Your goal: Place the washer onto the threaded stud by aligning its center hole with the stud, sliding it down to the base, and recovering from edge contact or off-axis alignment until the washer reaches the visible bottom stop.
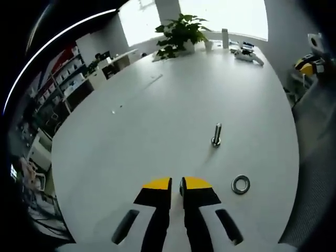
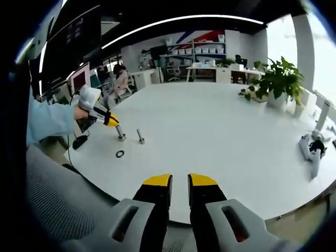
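On the white table (image 1: pixel 157 121), the threaded stud (image 1: pixel 216 135) stands upright on its head, out in the open. The washer (image 1: pixel 241 184) lies flat on the table nearer the camera and off to the right of the stud, apart from it and untouched. In the left gripper view, the left gripper (image 1: pixel 176 184) hovers low over the table just short of the stud, its yellow-tipped jaws drawn almost together with only a thin slit between them and nothing held; the washer sits just to the right of the jaw tips. In the right gripper view, the right gripper (image 2: pixel 179 180) is held at the table's near edge, well apart from the parts, its jaws separated by a narrow gap and empty. That view also shows the stud (image 2: pixel 140 136) and the washer (image 2: pixel 120 154) small in the distance, with the left gripper (image 2: pixel 113 122) coming in from the left, held by a person's hand (image 2: pixel 80 113) in a light blue sleeve (image 2: pixel 50 122); a second upright post seems to stand just under its tip, too small to tell what it is. A potted plant (image 1: pixel 180 32) sits at the far end of the table, and a white device (image 2: pixel 313 148) lies near the table's right edge.
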Demonstrator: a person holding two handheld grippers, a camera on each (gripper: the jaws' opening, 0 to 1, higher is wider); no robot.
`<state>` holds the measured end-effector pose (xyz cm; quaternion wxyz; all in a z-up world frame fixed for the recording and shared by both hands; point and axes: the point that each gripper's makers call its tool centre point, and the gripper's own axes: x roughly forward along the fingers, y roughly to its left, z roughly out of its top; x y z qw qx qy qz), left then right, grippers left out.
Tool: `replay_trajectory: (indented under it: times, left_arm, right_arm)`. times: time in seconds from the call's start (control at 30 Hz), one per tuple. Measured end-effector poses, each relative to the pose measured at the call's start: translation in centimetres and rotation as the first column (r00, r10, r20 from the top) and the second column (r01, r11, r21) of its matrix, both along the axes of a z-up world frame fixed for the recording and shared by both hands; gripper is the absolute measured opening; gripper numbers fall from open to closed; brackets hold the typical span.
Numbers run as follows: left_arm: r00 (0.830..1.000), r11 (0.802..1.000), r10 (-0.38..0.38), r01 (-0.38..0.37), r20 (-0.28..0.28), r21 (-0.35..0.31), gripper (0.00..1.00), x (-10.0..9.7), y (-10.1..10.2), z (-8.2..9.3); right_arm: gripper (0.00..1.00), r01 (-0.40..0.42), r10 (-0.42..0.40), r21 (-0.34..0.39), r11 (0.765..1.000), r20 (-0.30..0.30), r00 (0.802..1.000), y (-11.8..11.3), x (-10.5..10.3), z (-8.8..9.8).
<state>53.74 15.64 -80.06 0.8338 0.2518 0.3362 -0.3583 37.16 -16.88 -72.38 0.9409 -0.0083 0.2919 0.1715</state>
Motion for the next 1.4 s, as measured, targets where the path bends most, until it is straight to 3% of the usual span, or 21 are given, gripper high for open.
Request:
replay_trajectory:
  times: [0.37, 0.57, 0.67, 0.83, 1.13, 1.23, 1.4]
  left_arm:
    - [0.999, 0.999, -0.019, 0.018, 0.037, 0.032, 0.11, -0.1, 0.2, 0.4]
    - [0.998, 1.000, -0.003, 0.003, 0.057, -0.008, 0.11, -0.9, -0.7, 1.7]
    - [0.995, 0.999, 0.006, -0.003, 0.099, -0.035, 0.11, -1.7, -1.5, 2.5]
    - [0.995, 0.998, -0.006, 0.012, 0.104, -0.057, 0.11, -3.0, -2.8, 2.1]
    - [0.998, 0.997, -0.061, 0.061, 0.003, -0.053, 0.12, -5.3, -4.5, -1.5]
    - [0.994, 0.995, -0.091, 0.088, -0.059, -0.042, 0.13, -6.3, -4.8, -3.2]
    - [0.987, 0.993, -0.115, 0.113, -0.112, -0.022, 0.14, -7.1, -5.0, -5.2]
  right_arm:
    - [0.14, -0.001, 0.001, 0.002, 1.000, -0.001, 1.000, 0.0, 0.0, 0.0]
    - [0.14, -0.001, 0.001, 0.004, 1.000, -0.002, 1.000, 0.0, 0.0, 0.0]
    - [0.14, -0.001, 0.001, 0.004, 1.000, -0.002, 1.000, 0.0, 0.0, 0.0]
    - [0.14, 0.001, -0.001, 0.004, 1.000, -0.002, 1.000, 0.0, 0.0, 0.0]
    - [0.14, 0.003, -0.003, 0.003, 1.000, -0.003, 1.000, 0.0, 0.0, 0.0]
    - [0.14, 0.005, -0.005, 0.004, 1.000, -0.002, 1.000, 0.0, 0.0, 0.0]
    - [0.14, 0.007, -0.007, 0.004, 1.000, -0.001, 1.000, 0.0, 0.0, 0.0]
